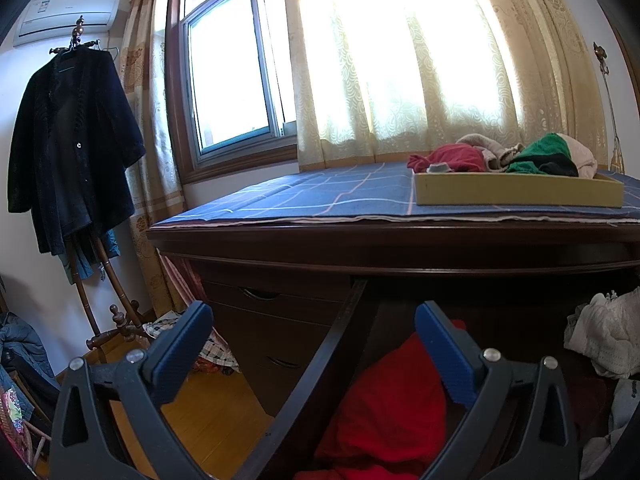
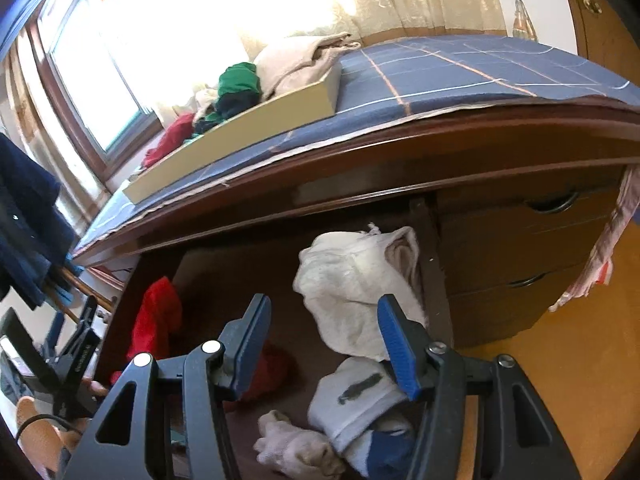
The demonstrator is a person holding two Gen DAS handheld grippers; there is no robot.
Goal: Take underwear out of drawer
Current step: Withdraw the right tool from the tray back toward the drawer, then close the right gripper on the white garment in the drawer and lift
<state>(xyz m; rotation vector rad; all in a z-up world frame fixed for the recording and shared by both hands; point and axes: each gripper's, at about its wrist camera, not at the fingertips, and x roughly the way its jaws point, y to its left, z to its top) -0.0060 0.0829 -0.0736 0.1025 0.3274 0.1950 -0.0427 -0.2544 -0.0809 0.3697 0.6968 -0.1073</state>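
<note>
Drawer (image 2: 224,276) open under the desk top, garments loose inside. Right gripper (image 2: 324,344) hangs over it, jaws apart, nothing between them; white underwear (image 2: 352,292) lies just past its tips at 12 o'clock, red cloth (image 2: 156,320) at 9. Left gripper (image 1: 314,354) jaws also apart and empty, straddling the drawer's side wall.

Step, by my reading: reaching for the next piece. Next move calls for dropping onto the white bundle and pinching.

Left view alone shows the coat (image 1: 72,144); right view alone shows socks (image 2: 296,448) at the drawer's near end. Tray (image 1: 516,194) on top already holds clothes.
</note>
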